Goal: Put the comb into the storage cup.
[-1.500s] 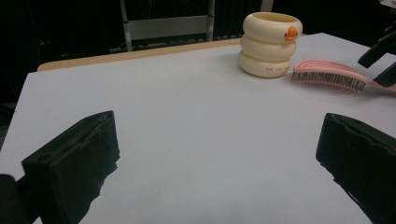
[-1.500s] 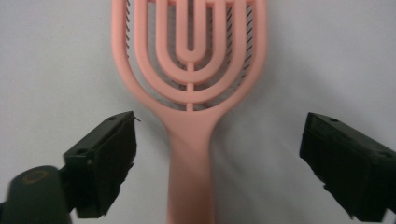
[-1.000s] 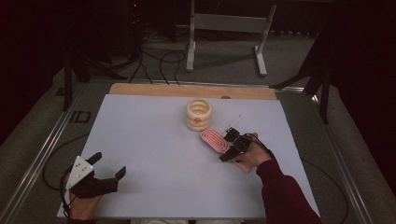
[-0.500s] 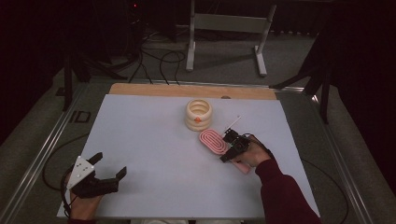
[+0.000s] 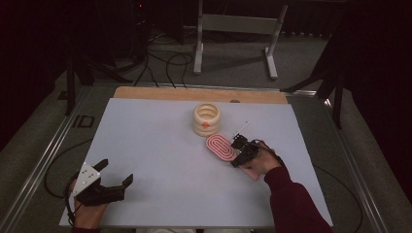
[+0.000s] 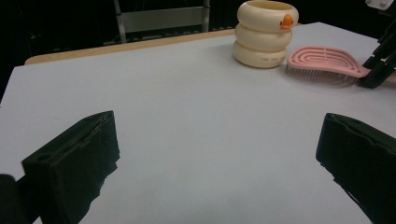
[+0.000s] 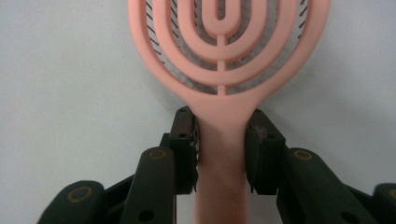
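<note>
So we've got the right gripper pinching the neck of the pink hairbrush, one jaw pressed against each side of the handle just below the oval head. From the high view the brush lies on the white table, right of centre and just beside the cream ringed container. In the left gripper view the bristles face down and look like they rest on the surface. We can't tell if they're touching or a hair above it. The left gripper sits well apart at the near left corner with its jaws spread wide and nothing between them. What could go wrong, as we read it: the handle is smooth plastic and tapers, and the jaws catch it from the sides on a narrow strip, so a lift could let the heavier head droop and swing in the grip, or the handle could slide out backwards. Also, the head is so near the container that any swing or push forward may bump it and shove it across the table. Dragging it flat could snag the bristles too.
</note>
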`<state>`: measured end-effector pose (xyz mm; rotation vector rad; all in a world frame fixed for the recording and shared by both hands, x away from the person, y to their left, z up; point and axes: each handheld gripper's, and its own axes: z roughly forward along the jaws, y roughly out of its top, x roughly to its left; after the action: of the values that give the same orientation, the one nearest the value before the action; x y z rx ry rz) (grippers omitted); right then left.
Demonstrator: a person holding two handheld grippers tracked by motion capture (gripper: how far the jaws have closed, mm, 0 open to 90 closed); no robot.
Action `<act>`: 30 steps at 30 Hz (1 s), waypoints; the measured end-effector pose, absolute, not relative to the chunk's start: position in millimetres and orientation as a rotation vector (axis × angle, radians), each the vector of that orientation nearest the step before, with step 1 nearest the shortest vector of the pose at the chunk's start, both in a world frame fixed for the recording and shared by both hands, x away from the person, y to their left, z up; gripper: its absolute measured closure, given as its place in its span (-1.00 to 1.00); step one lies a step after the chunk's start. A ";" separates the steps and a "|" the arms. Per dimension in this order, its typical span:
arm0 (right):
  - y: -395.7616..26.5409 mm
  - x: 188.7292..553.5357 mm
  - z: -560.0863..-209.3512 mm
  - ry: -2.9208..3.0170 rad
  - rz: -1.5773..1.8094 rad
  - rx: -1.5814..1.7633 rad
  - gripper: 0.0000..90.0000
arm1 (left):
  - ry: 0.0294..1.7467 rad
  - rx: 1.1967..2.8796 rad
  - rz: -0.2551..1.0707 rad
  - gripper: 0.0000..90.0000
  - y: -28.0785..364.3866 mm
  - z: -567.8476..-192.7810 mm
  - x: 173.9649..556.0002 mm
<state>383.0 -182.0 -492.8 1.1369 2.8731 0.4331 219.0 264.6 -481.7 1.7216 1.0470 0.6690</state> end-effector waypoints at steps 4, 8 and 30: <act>-181.9 381.7 -492.6 2.880 0.437 1.114 0.53 | 1.047 1.723 0.668 -1.00 264.7 -481.9 219.1; -183.6 379.2 -492.4 2.897 0.469 1.123 0.56 | 1.046 1.727 0.668 -1.00 264.7 -482.1 219.3; -199.7 366.9 -480.4 2.868 0.750 1.143 0.57 | 1.066 1.744 0.668 -1.00 263.0 -484.0 220.6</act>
<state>366.9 -199.7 -480.4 1.1426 2.8676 0.7497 220.6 263.0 -484.0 1.7444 1.0660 0.6684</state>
